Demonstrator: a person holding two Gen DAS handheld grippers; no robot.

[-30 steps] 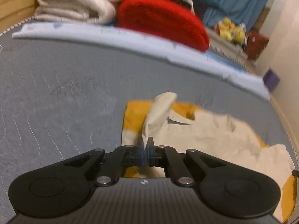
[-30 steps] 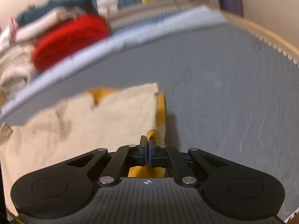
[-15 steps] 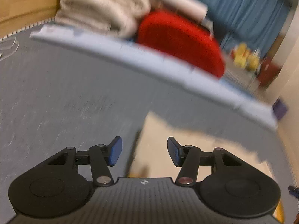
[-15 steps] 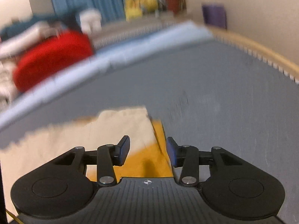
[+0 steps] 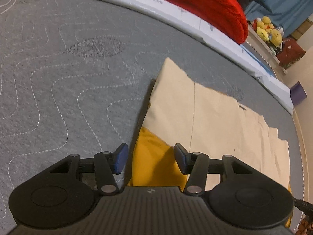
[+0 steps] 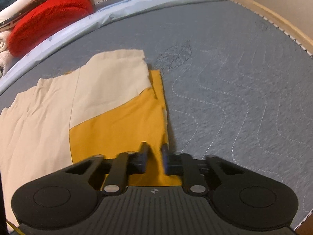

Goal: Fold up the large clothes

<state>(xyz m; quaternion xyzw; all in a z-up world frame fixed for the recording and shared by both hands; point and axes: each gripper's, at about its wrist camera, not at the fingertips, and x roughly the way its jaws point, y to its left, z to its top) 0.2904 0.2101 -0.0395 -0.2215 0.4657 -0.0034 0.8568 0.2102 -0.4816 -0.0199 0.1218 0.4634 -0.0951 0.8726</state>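
Released since a second ago, the garment [image 5: 205, 117] lies flat, lengthwise between grippers; both jaws closing, gripping nothing.

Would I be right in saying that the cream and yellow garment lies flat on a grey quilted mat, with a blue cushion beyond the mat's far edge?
Not quite: the cushion is red, not blue, as both wrist views show. The rest holds: the cream and yellow garment lies flat on the grey quilted mat, and the cushion sits beyond the mat's far edge.
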